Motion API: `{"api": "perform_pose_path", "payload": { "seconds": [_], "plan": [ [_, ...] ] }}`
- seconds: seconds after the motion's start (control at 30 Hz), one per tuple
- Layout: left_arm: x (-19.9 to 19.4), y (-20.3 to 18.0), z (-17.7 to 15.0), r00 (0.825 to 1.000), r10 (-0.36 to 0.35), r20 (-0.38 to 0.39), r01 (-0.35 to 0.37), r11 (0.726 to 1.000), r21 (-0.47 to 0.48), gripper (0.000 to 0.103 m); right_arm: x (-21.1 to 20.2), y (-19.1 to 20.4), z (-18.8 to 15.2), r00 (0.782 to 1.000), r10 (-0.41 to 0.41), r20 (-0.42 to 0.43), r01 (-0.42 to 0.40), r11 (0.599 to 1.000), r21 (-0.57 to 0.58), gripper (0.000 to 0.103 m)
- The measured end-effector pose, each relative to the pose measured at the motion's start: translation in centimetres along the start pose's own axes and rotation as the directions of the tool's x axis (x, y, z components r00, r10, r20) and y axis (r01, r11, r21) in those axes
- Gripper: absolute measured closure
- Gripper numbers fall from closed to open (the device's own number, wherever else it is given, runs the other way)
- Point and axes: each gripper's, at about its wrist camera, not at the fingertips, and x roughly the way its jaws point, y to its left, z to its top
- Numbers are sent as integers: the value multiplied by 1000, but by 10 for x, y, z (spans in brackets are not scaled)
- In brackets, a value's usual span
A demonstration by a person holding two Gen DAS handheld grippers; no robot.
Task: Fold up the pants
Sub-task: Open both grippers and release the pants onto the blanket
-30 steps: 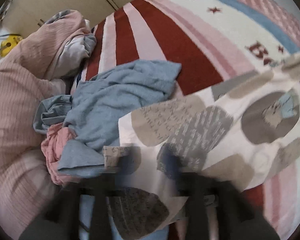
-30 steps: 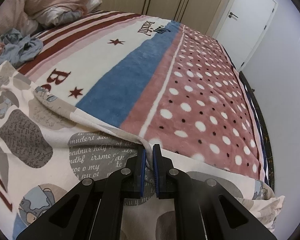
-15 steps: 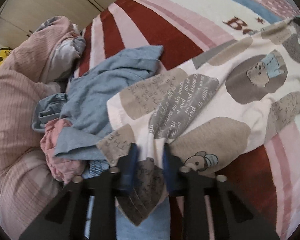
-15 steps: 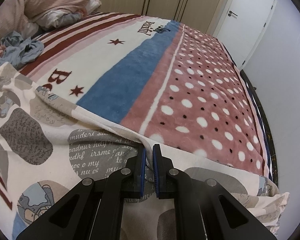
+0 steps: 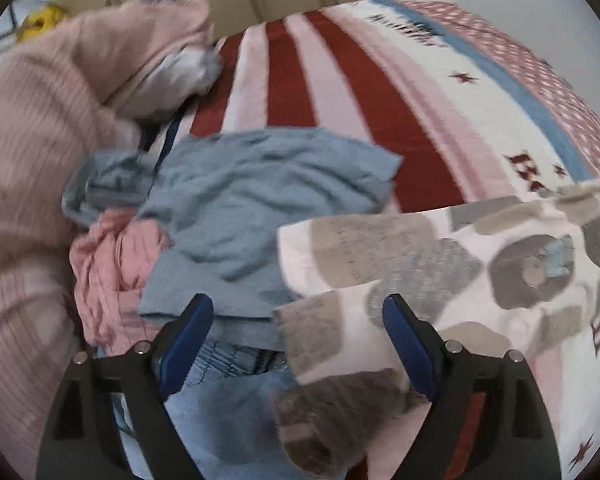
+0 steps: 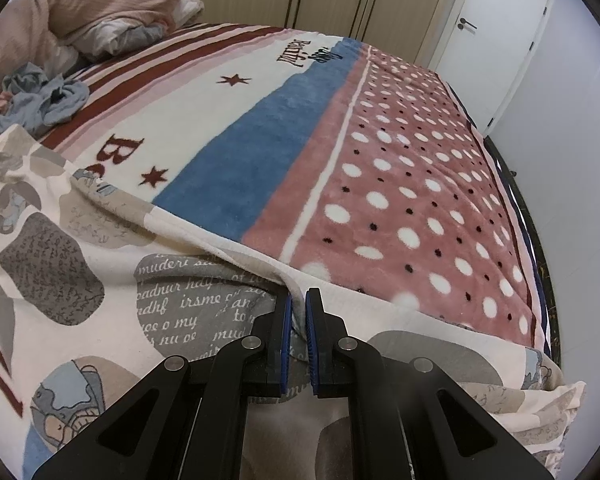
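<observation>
**Q:** Where were the pants, and what did each gripper have?

**A:** The patterned pants [image 6: 80,280] lay spread on the bed [image 6: 400,200], on the side of the blue stripe [image 6: 260,152] nearer my cameras. My right gripper [image 6: 296,320] had its fingers nearly closed, pinching a raised fold of the pants' edge. My left gripper [image 5: 296,320] had its fingers wide apart and gripped nothing; a pants corner [image 5: 340,344] hung loose between them, beside the pile of blue and pink clothes [image 5: 228,208].

**Q:** Which step was that?

**A:** I judged it the start of a fold: one end secured, the other not yet gripped.

**Q:** And next?

**A:** I reckoned the left fingers needed to close on that loose corner alone, clear of the pile, before both ends could be carried over together.
</observation>
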Motion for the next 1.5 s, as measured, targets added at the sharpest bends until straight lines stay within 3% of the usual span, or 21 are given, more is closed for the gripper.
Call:
{"api": "perform_pose_path", "payload": {
  "seconds": [0.07, 0.1, 0.13, 0.2, 0.27, 0.3, 0.33, 0.43, 0.63, 0.9, 1.03, 1.2, 1.27, 1.33, 1.37, 1.4, 1.5],
  "plan": [
    [8, 0, -5, 1000, -14, -10, 14, 1000, 1, 22, 1, 0, 0, 1000, 0, 0, 0, 1000, -4, 101],
    [9, -4, -7, 1000, -14, -4, 14, 1000, 19, 30, 1, 1, 0, 1000, 0, 0, 0, 1000, -4, 101],
    [10, -8, -10, 1000, 1, 6, -1, 999, 33, 48, 1, 0, -1, 1000, 0, 0, 0, 1000, -3, 101],
    [10, -14, -13, 999, 48, 25, -49, 997, 53, 74, 1, 1, -1, 1000, -1, -1, 1, 1000, -4, 101],
    [5, -19, -14, 997, 52, 53, -56, 996, 69, 78, 1, 0, -1, 1000, -1, 0, 1, 1000, -4, 101],
    [1, -20, -15, 996, 55, 70, -61, 995, 76, 91, 1, 1, -1, 1000, -1, 0, 1, 1000, -4, 101],
    [-5, -21, -16, 995, 47, 92, -55, 995, 85, 96, 1, 0, -1, 1000, 0, 1, 0, 1000, -4, 101],
    [-21, -21, -16, 989, 46, 137, -59, 994, 87, 100, 1, 1, -1, 1000, 1, 1, -1, 1000, -2, 101],
    [-35, -19, -3, 981, 86, 176, -99, 993, 70, 100, -4, -3, 1, 1000, 0, 16, 0, 1000, 10, 101],
    [-27, -11, 35, 949, 226, 221, -225, 974, -28, 101, -17, -10, 16, 998, -41, 50, 40, 999, 12, 101],
    [1, -7, 48, 949, 269, 161, -262, 963, -65, 101, -9, -19, 27, 998, -46, 31, 45, 998, 40, 101],
    [36, -1, 50, 931, 360, 58, -356, 932, -76, 100, 7, -29, 32, 999, -38, -12, 39, 997, 71, 101],
    [34, 4, 50, 941, 337, 37, -331, 937, -111, 94, 3, -33, 29, 1000, -21, 3, 21, 996, 90, 101],
    [21, 5, 48, 955, 289, 67, -278, 950, -140, 58, -5, -39, 28, 1000, -17, 8, 16, 995, 103, 97],
    [9, 1, 46, 957, 270, 107, -254, 956, -148, 51, -11, -45, 26, 1000, -13, 11, 12, 994, 108, 87],
    [-4, -6, 43, 962, 233, 145, -213, 967, -138, 48, -17, -48, 24, 1000, -11, 16, 9, 994, 110, 73],
    [-33, -34, 36, 967, 132, 219, -112, 989, -101, 48, -42, -65, 14, 999, -37, 36, 32, 994, 108, 65]
  ]
}}
